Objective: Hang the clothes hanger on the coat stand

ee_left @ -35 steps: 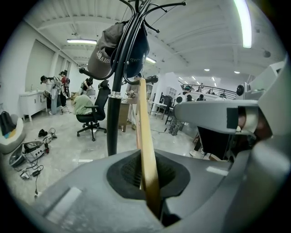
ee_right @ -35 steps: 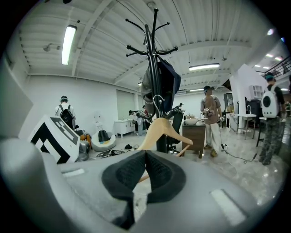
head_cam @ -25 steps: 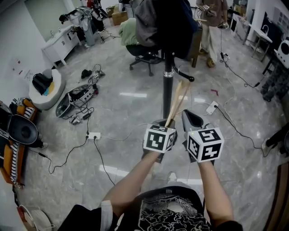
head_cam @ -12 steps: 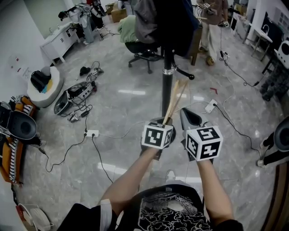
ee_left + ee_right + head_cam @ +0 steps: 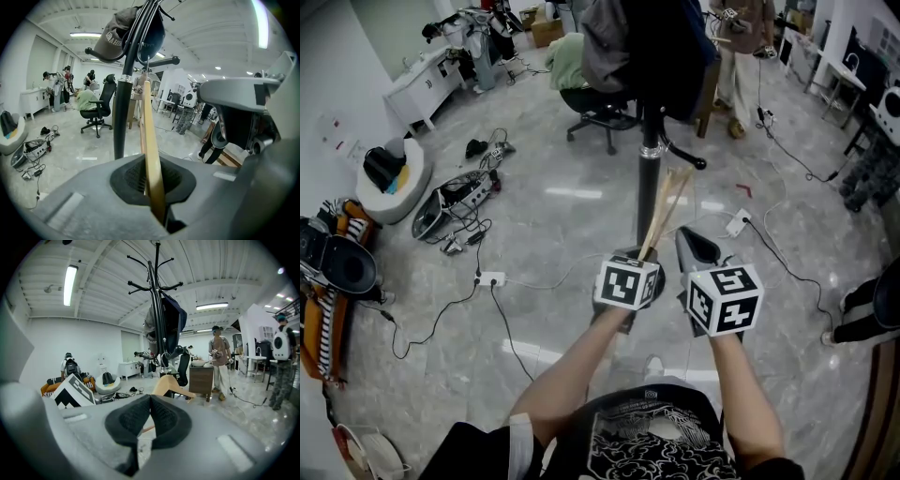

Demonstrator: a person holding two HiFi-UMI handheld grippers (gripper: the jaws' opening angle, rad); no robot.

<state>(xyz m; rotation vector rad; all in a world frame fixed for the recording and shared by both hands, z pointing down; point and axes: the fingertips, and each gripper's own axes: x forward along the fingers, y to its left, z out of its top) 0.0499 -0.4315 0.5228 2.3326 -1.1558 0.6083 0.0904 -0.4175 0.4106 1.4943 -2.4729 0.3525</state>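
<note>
A pale wooden clothes hanger (image 5: 667,208) sticks up and away from my left gripper (image 5: 637,259), which is shut on its lower end. In the left gripper view the hanger (image 5: 150,140) runs up between the dark pads (image 5: 126,176), its metal hook close to the black pole (image 5: 122,112). The coat stand (image 5: 649,173) rises just beyond the hanger, with dark clothes (image 5: 647,47) draped on its top and a cap (image 5: 119,35) on one arm. My right gripper (image 5: 696,246) hangs beside the left one, shut with nothing in it. From the right gripper view the hanger (image 5: 172,385) shows past the closed pads (image 5: 164,420).
Cables and a power strip (image 5: 492,279) lie on the grey floor at the left. An office chair (image 5: 600,108) stands behind the stand. A person (image 5: 741,56) stands at the back right beside a small cabinet (image 5: 201,378). A white bench (image 5: 422,89) lines the far left wall.
Both grippers and the hanger keep almost the same place in front of the pole. The head view has shifted slightly.
</note>
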